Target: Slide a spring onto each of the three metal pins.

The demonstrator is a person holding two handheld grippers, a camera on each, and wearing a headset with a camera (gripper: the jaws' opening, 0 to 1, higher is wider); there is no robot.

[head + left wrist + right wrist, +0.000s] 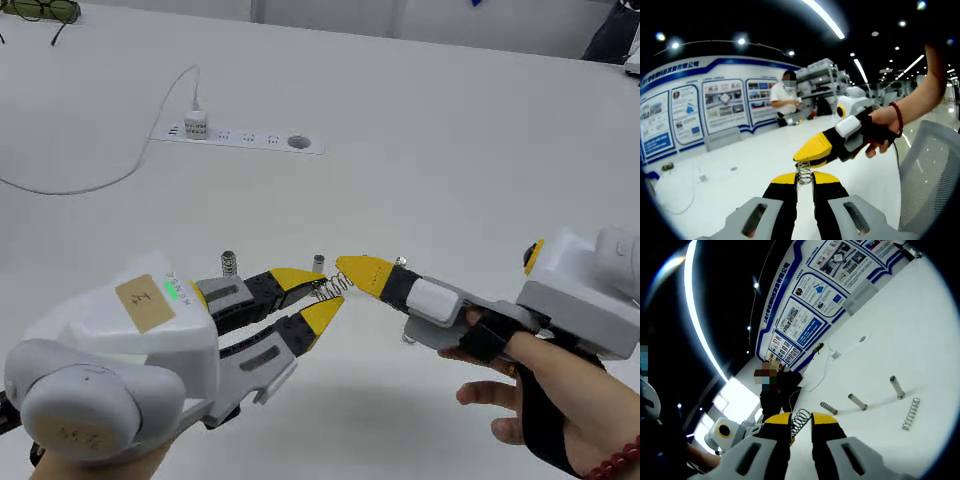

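One spring (334,287) spans left tongs (330,292) and right tongs (346,268), both narrow, gripping its ends. Step: loading pin two, I'd say. Bare pin (319,262) stands on the counter (450,150) just beyond the tips; next, one side releases, other lines coil over it.

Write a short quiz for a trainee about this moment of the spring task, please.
1. True or false: the held spring sits between the jaws of both the left gripper and the right gripper.
2. How many metal pins are bare? A none, B two, C three.
3. What lies on the table near the bare pins?
Key: 1 true; 2 B; 3 a loose spring.
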